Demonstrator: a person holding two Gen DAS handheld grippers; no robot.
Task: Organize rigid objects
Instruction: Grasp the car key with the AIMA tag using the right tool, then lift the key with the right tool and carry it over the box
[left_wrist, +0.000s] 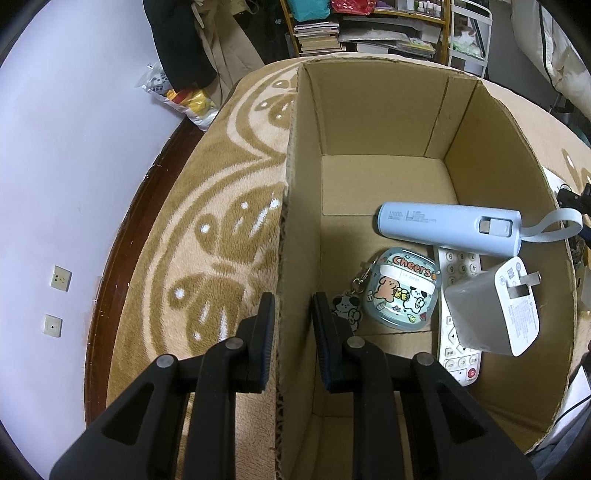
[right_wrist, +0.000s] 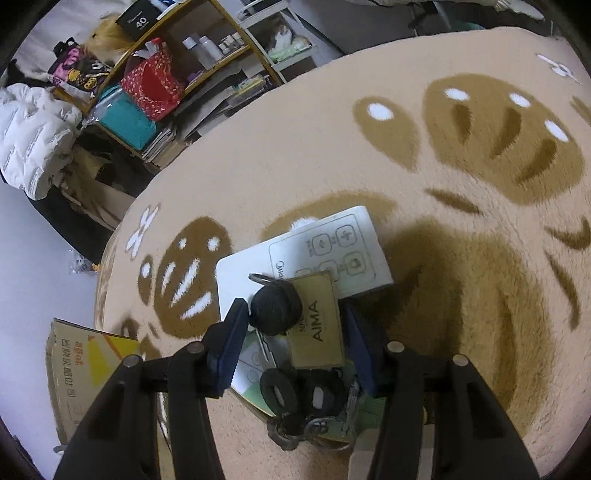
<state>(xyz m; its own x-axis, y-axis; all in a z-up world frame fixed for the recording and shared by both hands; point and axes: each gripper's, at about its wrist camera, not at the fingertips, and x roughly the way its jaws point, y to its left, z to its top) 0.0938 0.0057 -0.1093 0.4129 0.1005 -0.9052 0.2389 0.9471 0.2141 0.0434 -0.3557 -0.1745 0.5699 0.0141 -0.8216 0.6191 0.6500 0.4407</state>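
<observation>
In the left wrist view my left gripper (left_wrist: 293, 314) straddles the left wall of an open cardboard box (left_wrist: 295, 206), one finger outside and one inside; the jaws look closed on the wall. Inside the box lie a light blue power bank (left_wrist: 447, 227), a cartoon earbud case (left_wrist: 400, 291), a white charger plug (left_wrist: 491, 310) and a white remote (left_wrist: 460, 354). In the right wrist view my right gripper (right_wrist: 295, 332) hovers open over a key bunch with a gold AIMA tag (right_wrist: 316, 328) and a black fob (right_wrist: 275, 304), lying on a white remote (right_wrist: 314, 254).
Everything rests on a beige and brown patterned blanket (right_wrist: 443, 166). The box's outer wall (right_wrist: 74, 365) shows at lower left in the right wrist view. A cluttered bookshelf (left_wrist: 369, 29) and hanging clothes (left_wrist: 181, 40) stand behind. A white wall (left_wrist: 55, 166) is at left.
</observation>
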